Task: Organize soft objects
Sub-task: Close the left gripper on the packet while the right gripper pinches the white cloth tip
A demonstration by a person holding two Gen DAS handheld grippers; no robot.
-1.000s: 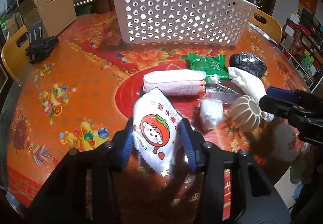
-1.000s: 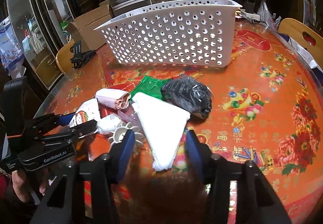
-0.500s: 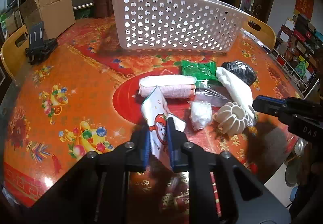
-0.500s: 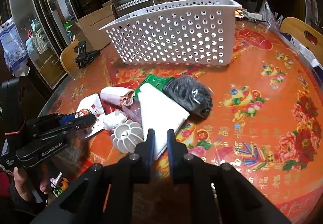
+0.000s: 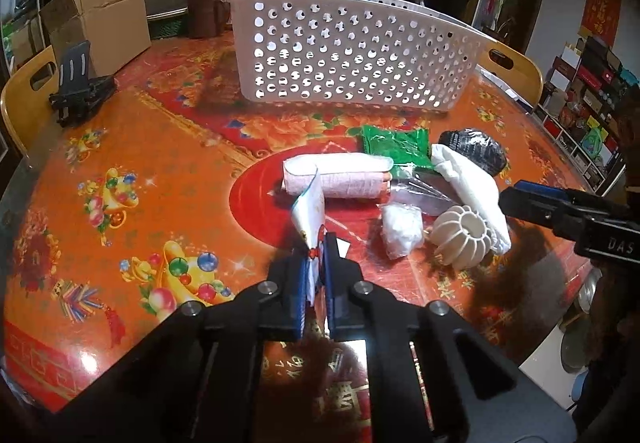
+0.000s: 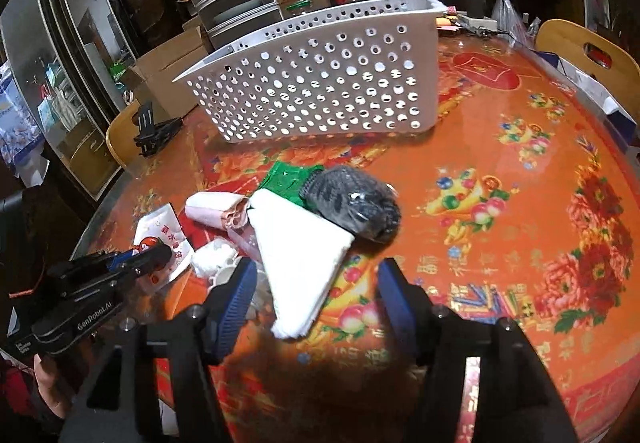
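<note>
Our left gripper [image 5: 316, 259] has its blue pads pressed together on the lower edge of a white snack packet [image 5: 310, 211] printed with a red cartoon face; the packet stands up edge-on between the jaws, its top corner curling toward the pile beyond. Our right gripper [image 6: 314, 283] is spread wide, its two blue pads flanking the narrow near end of a folded white cloth [image 6: 300, 259] without touching it that we can see. In the right wrist view the packet [image 6: 160, 239] shows flat-faced, pinched at the tip of the left gripper [image 6: 154, 255].

Just past the packet lies a rolled pink towel [image 5: 340, 177], crosswise to us. To its right sit a small clear bag of white stuff [image 5: 400, 229] and a ribbed white pumpkin-shaped piece [image 5: 464, 235], the two close together, with the white cloth [image 5: 468, 179] running behind them. A green packet [image 5: 394, 147] lies behind the roll, and a dark bundle in clear wrap [image 5: 474, 149] rests at the far end of the cloth, touching it.

All of this lies on a round table [image 5: 120, 171] covered in glossy orange-red cloth with flower and fruit prints. Farther back stands a white perforated basket [image 5: 348, 59], well apart from the pile. A black folding stand [image 5: 78, 87] sits at the table's left edge, near a wooden chair [image 5: 24, 95]. Behind are a cardboard box [image 5: 104, 15], stacked drawers, hanging bags and shelves.
</note>
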